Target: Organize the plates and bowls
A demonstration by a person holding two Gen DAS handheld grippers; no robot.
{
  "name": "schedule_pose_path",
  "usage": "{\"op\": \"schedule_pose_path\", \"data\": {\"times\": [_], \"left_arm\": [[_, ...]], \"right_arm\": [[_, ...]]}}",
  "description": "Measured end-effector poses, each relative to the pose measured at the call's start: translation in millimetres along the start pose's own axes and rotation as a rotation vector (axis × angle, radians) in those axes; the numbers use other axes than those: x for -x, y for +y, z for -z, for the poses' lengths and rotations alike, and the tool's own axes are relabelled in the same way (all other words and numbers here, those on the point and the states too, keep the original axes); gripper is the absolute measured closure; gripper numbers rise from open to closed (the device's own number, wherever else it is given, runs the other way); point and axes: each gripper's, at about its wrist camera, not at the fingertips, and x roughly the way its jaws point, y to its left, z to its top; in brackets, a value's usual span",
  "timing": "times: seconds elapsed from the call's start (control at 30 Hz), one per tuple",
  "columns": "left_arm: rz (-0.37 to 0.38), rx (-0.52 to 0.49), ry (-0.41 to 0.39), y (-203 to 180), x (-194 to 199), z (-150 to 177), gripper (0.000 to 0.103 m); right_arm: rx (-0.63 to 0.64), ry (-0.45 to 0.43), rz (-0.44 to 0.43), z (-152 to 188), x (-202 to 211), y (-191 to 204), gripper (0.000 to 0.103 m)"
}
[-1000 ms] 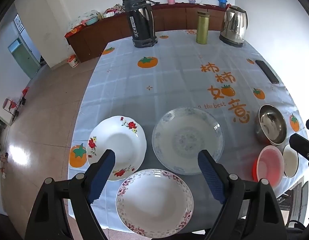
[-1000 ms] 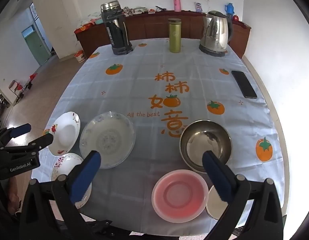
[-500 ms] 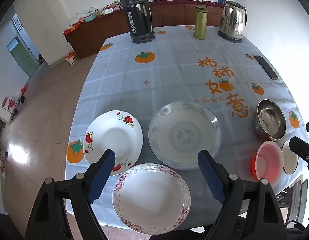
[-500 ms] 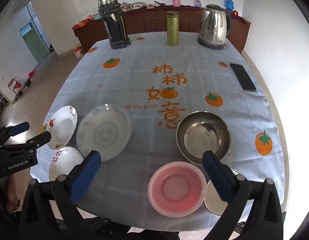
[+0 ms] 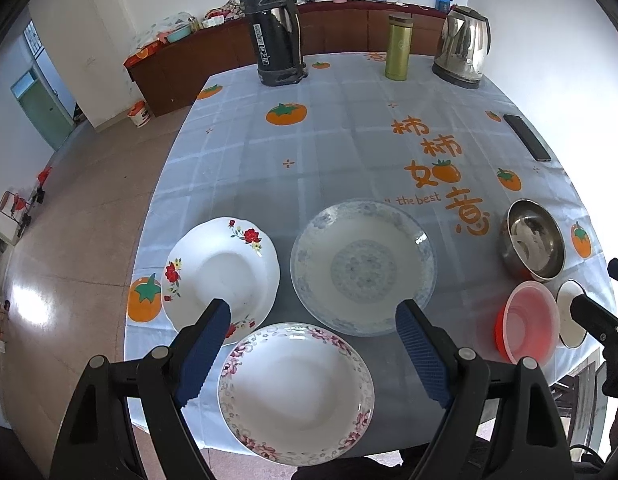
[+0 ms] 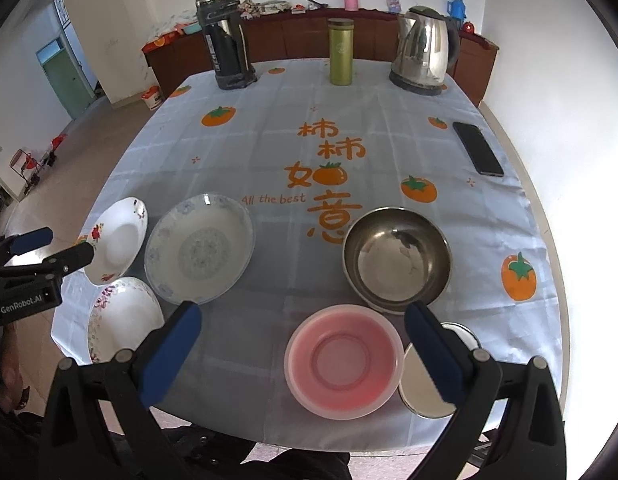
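Left gripper [image 5: 313, 316]: jaws spread wide, holding nothing, poised above the near edge of the table [image 5: 341, 140], over the pink-rimmed plate [image 5: 295, 394].

Right gripper [image 6: 303, 318]: jaws likewise wide apart, empty, above the pink bowl [image 6: 344, 361].

Plates, near-left part of the table, three in number:
- Pink-rimmed plate, closest to the near edge, pink flower border.
- Red-flowered plate [image 5: 221, 274], white, scalloped rim, just behind and to the left of the first.
- Blue-patterned plate [image 5: 363, 266], largest, deep, just right of the red-flowered one.
All three lying flat, close together, none stacked.

Bowls, near-right part of the table, three in number:
- Steel bowl [image 6: 397, 258], upright, behind the pink bowl.
- Pink bowl, translucent plastic, upright, near the front edge.
- Small white bowl [image 6: 423, 384], metal-rimmed, just right of the pink bowl, partly hidden behind the right finger of the right gripper.
Whether the bowls touch one another: cannot tell.

Other items, far end of the table: black thermos [image 6: 225, 38], green flask [image 6: 341, 52], steel kettle [image 6: 423, 54]. Black phone [image 6: 477, 149] flat near the right edge. Tablecloth [image 6: 269, 128] pale blue check with orange fruit and lettering.
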Motion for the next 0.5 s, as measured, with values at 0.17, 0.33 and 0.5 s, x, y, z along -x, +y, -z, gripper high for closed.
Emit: {"op": "schedule_pose_path", "data": {"times": [0.17, 0.33, 0.5], "left_arm": [[-0.002, 0.012, -0.006, 3.7, 2.1, -1.0, 0.016], [-0.003, 0.021, -0.011, 6.5, 2.5, -0.2, 0.016], [0.004, 0.021, -0.010, 6.1, 2.2, 0.3, 0.016]], "right_arm": [[0.003, -0.014, -0.005, 0.6, 2.4, 1.7, 0.001], [-0.010, -0.009, -0.010, 1.3, 0.8, 0.6, 0.001], [-0.022, 0.004, -0.009, 1.5, -2.6, -0.9, 0.001]]}}
